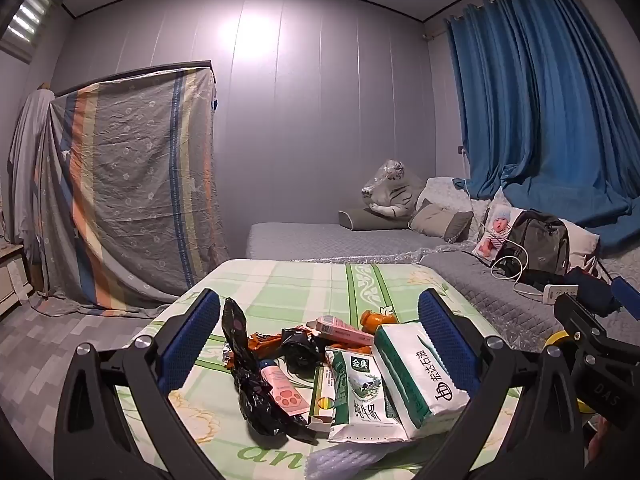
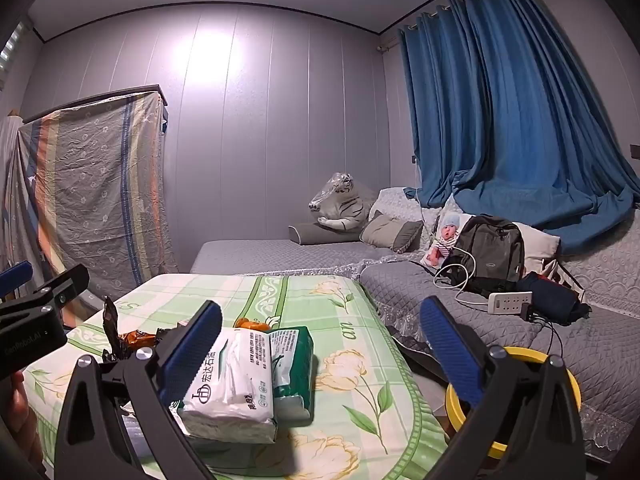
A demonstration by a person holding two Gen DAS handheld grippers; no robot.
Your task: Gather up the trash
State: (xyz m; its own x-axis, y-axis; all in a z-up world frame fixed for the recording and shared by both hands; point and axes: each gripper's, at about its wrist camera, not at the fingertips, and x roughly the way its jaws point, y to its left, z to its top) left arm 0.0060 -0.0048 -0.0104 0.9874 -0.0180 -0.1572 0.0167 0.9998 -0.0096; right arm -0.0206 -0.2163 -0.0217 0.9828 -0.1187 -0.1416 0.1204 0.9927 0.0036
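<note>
Trash pile [image 1: 320,368] on green-sheeted table [image 1: 280,284], yellow bin [image 2: 560,364] beside it

Black angular left gripper [image 1: 319,344] and right gripper [image 2: 321,344] frames; blue textured jaws; silver screws

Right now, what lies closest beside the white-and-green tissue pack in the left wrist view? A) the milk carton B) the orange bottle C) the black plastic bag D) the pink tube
A: the milk carton lies right against the tissue pack, on its left edge.
</note>
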